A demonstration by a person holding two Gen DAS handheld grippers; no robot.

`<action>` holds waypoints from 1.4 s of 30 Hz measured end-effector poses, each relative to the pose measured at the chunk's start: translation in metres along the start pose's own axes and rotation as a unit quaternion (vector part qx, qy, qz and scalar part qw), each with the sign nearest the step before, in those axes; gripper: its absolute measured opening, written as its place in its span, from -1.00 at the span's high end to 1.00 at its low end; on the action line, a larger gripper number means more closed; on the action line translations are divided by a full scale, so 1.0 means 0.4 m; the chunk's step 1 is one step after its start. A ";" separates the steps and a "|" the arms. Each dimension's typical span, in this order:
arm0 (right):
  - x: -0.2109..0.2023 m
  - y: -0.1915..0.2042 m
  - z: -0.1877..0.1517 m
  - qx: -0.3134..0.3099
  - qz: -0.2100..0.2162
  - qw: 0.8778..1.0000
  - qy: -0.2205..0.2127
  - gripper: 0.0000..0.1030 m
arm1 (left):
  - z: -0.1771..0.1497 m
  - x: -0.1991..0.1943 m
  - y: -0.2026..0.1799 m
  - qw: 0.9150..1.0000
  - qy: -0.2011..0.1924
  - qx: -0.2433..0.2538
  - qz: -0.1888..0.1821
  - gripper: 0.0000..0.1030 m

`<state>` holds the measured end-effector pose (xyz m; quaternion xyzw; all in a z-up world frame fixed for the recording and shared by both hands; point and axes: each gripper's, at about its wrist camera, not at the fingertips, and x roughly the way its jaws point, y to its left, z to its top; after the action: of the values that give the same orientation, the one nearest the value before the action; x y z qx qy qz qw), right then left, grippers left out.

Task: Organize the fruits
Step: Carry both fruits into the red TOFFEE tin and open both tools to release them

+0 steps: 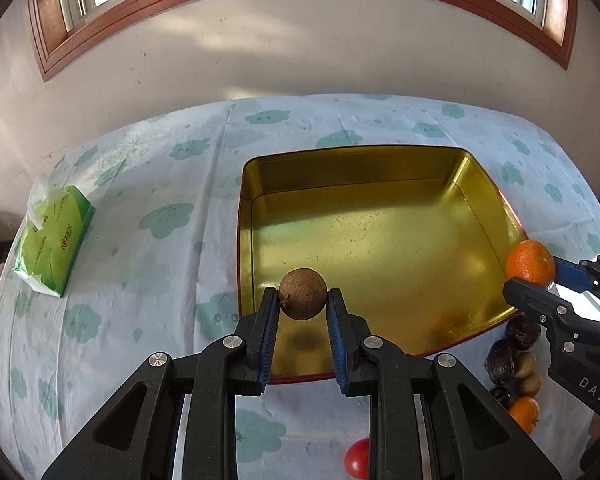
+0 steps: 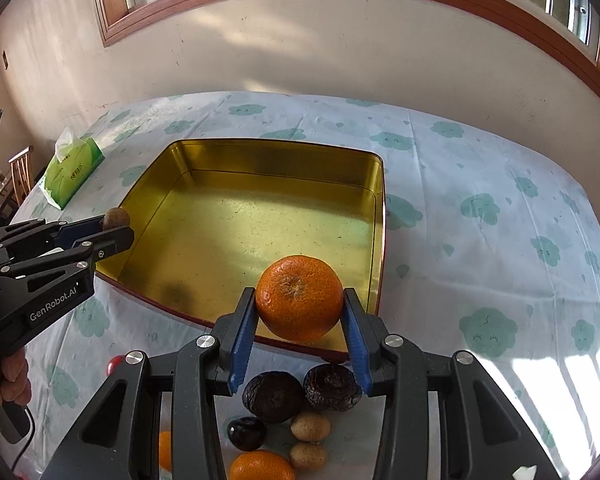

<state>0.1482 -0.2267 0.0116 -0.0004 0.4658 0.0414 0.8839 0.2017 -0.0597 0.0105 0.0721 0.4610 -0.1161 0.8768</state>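
Note:
My left gripper point(image 1: 303, 295) is shut on a small brown round fruit point(image 1: 302, 293) and holds it above the near left part of the gold tin tray point(image 1: 380, 168). My right gripper point(image 2: 300, 300) is shut on an orange point(image 2: 299, 297) above the tray's near right corner point(image 2: 376, 240). The left gripper also shows in the right wrist view point(image 2: 114, 228), the right gripper in the left wrist view point(image 1: 540, 280). Loose fruits lie on the cloth near the tray: two dark wrinkled fruits point(image 2: 274, 396), a dark plum point(image 2: 246, 434), two small brown fruits point(image 2: 310, 426), oranges point(image 2: 260, 466), a red fruit point(image 1: 358, 458).
The table has a pale cloth with green clouds point(image 1: 140, 200). A green tissue pack point(image 1: 54, 236) lies at the far left. A wall and window frame stand behind the table. A wooden chair point(image 2: 20, 176) stands past the left edge.

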 end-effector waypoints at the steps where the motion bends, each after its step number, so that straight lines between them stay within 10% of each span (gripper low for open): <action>1: 0.010 -0.001 0.001 0.001 0.002 1.000 0.003 0.25 | 0.000 0.011 0.000 1.000 0.004 0.000 -0.002 0.51; 42: 0.071 -0.007 0.000 0.010 0.007 1.000 0.021 0.05 | -0.016 0.081 -0.009 0.999 0.033 -0.014 0.004 0.43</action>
<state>0.1645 -0.2276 -0.0118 0.0106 0.4847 0.0433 0.8735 0.2134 -0.0661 -0.0198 0.0654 0.4909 -0.1040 0.8625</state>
